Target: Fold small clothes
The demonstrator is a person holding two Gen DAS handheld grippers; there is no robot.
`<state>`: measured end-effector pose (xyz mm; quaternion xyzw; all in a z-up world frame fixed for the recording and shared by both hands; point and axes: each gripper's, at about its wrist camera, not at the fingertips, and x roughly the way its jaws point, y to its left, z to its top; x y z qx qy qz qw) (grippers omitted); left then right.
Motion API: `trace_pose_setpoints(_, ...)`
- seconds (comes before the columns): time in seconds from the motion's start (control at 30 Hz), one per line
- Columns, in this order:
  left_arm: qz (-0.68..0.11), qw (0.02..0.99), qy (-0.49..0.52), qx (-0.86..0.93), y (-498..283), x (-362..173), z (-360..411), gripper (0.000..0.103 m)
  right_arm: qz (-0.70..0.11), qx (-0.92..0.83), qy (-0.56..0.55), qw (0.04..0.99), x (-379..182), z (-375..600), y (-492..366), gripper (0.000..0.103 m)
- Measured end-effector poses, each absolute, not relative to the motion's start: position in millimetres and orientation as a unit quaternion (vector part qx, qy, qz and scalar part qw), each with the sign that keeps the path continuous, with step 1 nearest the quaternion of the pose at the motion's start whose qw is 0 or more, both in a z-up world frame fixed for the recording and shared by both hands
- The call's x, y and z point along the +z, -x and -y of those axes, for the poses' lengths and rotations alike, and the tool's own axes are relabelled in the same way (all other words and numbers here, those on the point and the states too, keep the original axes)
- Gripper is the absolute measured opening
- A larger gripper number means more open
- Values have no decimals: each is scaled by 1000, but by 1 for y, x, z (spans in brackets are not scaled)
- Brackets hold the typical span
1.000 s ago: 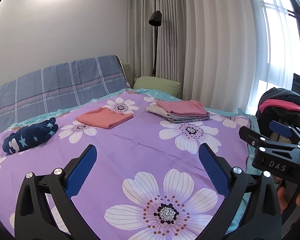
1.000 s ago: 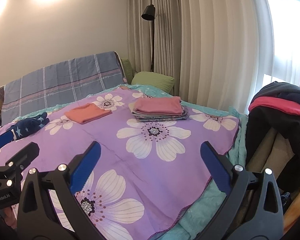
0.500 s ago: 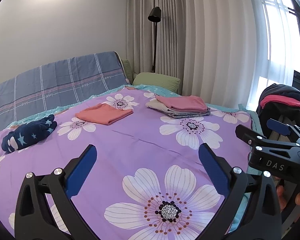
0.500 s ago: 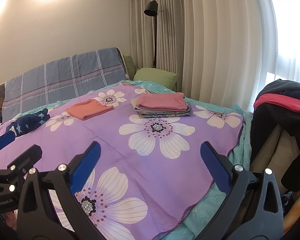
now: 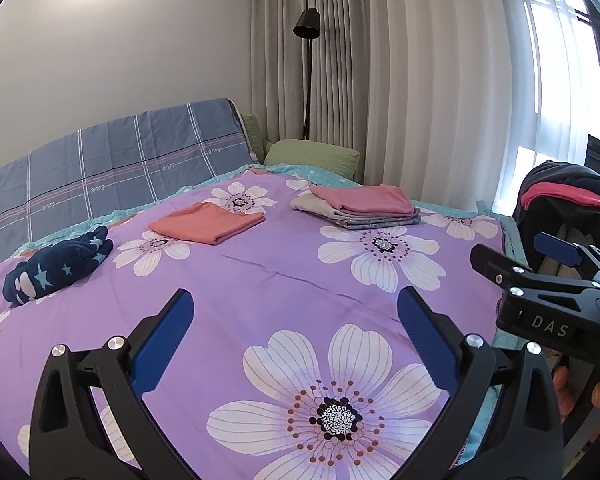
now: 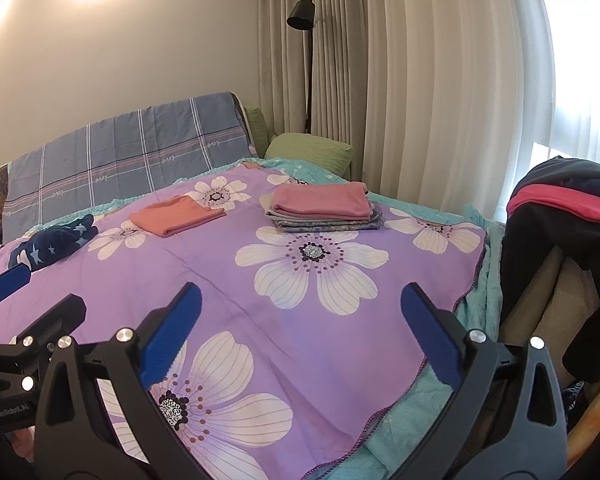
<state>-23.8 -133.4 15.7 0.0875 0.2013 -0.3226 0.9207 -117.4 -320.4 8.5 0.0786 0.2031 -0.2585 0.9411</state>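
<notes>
A folded salmon garment (image 5: 206, 223) (image 6: 176, 215) lies on the far side of the purple flowered bedspread (image 5: 268, 280) (image 6: 236, 288). A stack of folded clothes with a pink one on top (image 5: 360, 206) (image 6: 324, 208) sits to its right. A bundled navy star-print garment (image 5: 58, 264) (image 6: 56, 242) lies at far left. My left gripper (image 5: 296, 320) is open and empty above the near bedspread. My right gripper (image 6: 300, 316) is open and empty, and also shows at the right edge of the left wrist view (image 5: 548, 276).
A plaid blue-grey cover (image 5: 112, 168) drapes the headboard, with a green pillow (image 5: 312, 156) beside it. A black floor lamp (image 5: 307, 28) stands before the curtains. A chair piled with dark and pink clothes (image 6: 560, 216) stands at the bed's right edge.
Both grippers have drawn slightly back and tilted, so the bed and folded piles appear a little lower and nearer. Both stay open. No garment has moved.
</notes>
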Motion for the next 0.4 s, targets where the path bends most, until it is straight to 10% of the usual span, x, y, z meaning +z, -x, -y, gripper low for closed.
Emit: trace_pose_setpoints(0.4, -201, 920, -91, -322, 25, 12, 132, 102, -203, -259, -75, 941, 8, 318, 118, 101)
